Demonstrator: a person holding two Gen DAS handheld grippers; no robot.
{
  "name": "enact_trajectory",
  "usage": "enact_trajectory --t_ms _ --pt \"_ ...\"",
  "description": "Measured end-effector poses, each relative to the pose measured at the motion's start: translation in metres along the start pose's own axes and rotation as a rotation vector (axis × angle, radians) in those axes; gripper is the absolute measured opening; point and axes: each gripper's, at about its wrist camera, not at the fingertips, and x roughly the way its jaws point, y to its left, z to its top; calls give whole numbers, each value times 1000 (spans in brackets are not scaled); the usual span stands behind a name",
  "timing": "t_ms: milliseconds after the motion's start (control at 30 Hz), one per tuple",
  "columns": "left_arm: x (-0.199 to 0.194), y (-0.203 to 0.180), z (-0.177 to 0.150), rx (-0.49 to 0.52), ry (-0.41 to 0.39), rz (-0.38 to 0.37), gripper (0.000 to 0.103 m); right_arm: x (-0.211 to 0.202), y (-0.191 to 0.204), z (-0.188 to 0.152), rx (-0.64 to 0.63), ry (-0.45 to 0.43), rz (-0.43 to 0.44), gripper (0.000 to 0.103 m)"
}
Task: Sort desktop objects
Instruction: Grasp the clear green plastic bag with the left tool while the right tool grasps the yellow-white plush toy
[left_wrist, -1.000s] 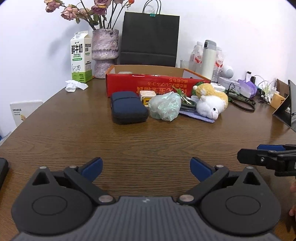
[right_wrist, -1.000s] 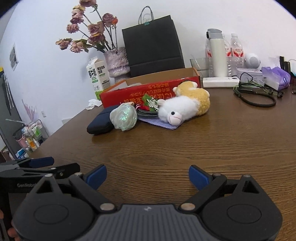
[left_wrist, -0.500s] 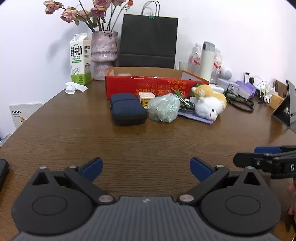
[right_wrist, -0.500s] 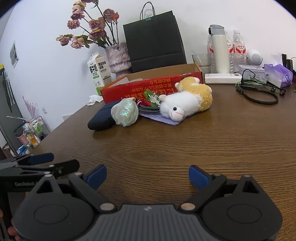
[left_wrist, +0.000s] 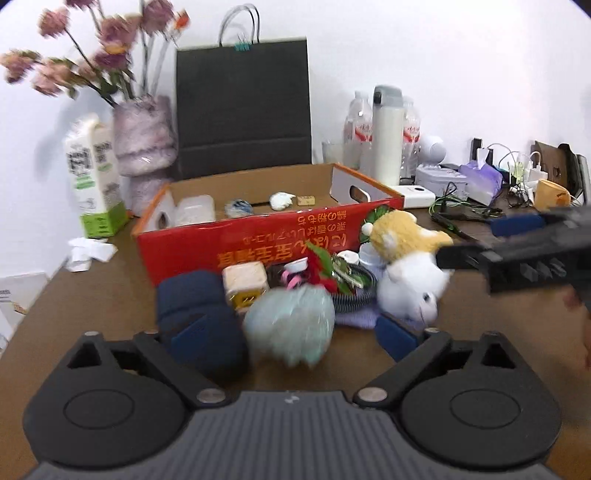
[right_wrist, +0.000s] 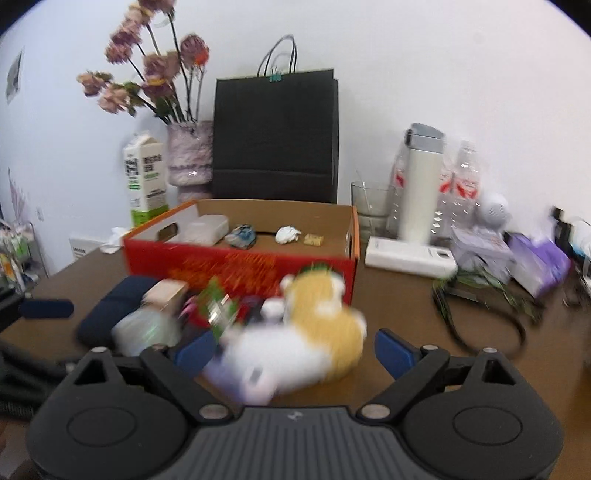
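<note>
A red cardboard box (left_wrist: 280, 240) (right_wrist: 236, 266) stands open on the brown table, with a few small items inside. In front of it lie a navy pouch (left_wrist: 199, 314), a pale green crumpled bag (left_wrist: 291, 325), a small yellow cube (left_wrist: 245, 282) and a white-and-yellow plush toy (left_wrist: 410, 273) (right_wrist: 314, 343). My left gripper (left_wrist: 291, 339) is open, its jaws on either side of the green bag and the pouch. My right gripper (right_wrist: 293, 350) is open with the plush between its jaws. It also shows from the side in the left wrist view (left_wrist: 517, 243).
Behind the box stand a black paper bag (left_wrist: 243, 107), a vase of dried flowers (left_wrist: 144, 136) and a milk carton (left_wrist: 92, 177). At the back right are a white thermos (left_wrist: 386, 136), bottles, a purple tissue pack (right_wrist: 539, 266) and tangled cables (right_wrist: 480, 306).
Both grippers have moved quickly forward to the pile of objects, which now fills the lower view. Both stay open. The frames are motion-blurred.
</note>
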Motion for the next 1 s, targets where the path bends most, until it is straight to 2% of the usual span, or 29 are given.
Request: enact_trajectory --t_ms 33,100,167,200,233,300,367,467,567,633,733,833,933,1000 --pt "10 0 3 -3 11 -15 85 16 -2 10 -3 21 -4 82" --pt "27 1 5 -1 41 -37 64 48 -5 24 -22 64 -15 80" --pt "38 4 3 -12 71 -32 49 74 -8 30 -40 102 -27 70" --pt "40 6 0 -18 73 -44 48 84 -8 32 -38 114 -29 54" --pt "40 8 -1 -17 66 -53 46 93 -11 33 -28 125 -22 49" --pt "37 9 -2 -13 58 -52 39 103 -14 29 -24 144 9 49" --pt "32 11 0 -30 48 -55 34 104 -14 23 -44 147 -1 48" --pt "24 13 4 -66 27 -73 31 92 -14 22 -43 132 -8 44" --pt "10 12 6 -73 -11 -76 27 60 -20 21 -26 65 -27 43" --pt "-1 10 6 -64 -21 -56 24 35 -27 18 26 15 -17 43" --pt "-22 7 5 -84 -66 -63 23 8 -33 13 92 -5 11 43" --pt "-46 7 0 -121 -105 -70 22 -19 -24 9 85 2 5 43" --pt "-62 8 -4 -173 -80 -77 21 -51 -11 -3 73 -43 32 43" --pt "-80 8 -9 -197 -96 -88 20 -70 -2 -12 87 -43 59 43"
